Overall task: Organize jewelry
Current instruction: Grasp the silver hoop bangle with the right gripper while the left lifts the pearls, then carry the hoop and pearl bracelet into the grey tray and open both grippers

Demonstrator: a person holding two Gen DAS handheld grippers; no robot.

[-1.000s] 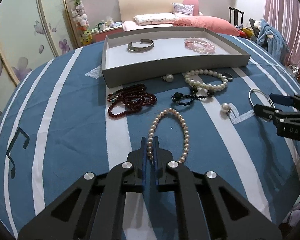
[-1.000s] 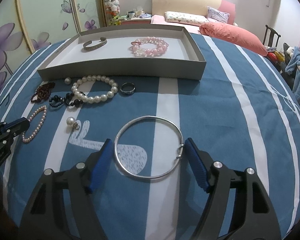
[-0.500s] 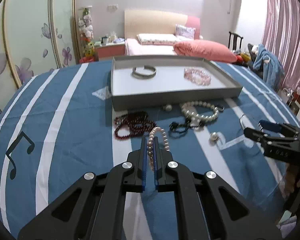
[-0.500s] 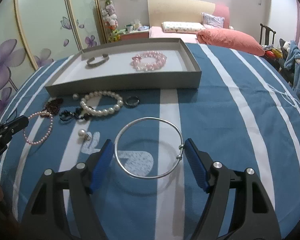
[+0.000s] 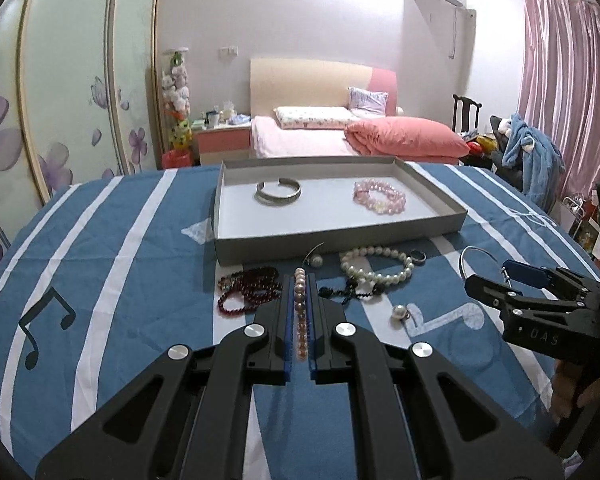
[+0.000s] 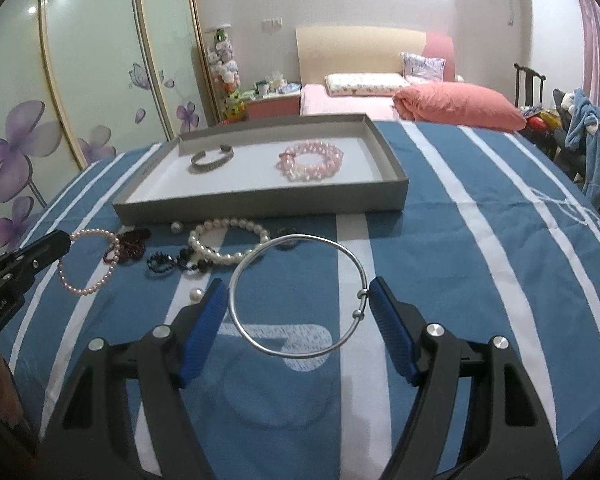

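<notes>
While our left gripper has its jaws pinched nearly shut on a small pink pearl bracelet, lifted off the cloth, our right gripper holds its jaws wide, clamped on either side of a thin silver bangle, also raised. The bangle is a plain wire hoop with small beads at one side. On the tabletop, covered in a blue cloth with white stripes, we see a grey tray holding a silver cuff and a pink bead bracelet. Near its front wall lie white pearls, dark red beads, black beads and a ring. A bed stands behind.
</notes>
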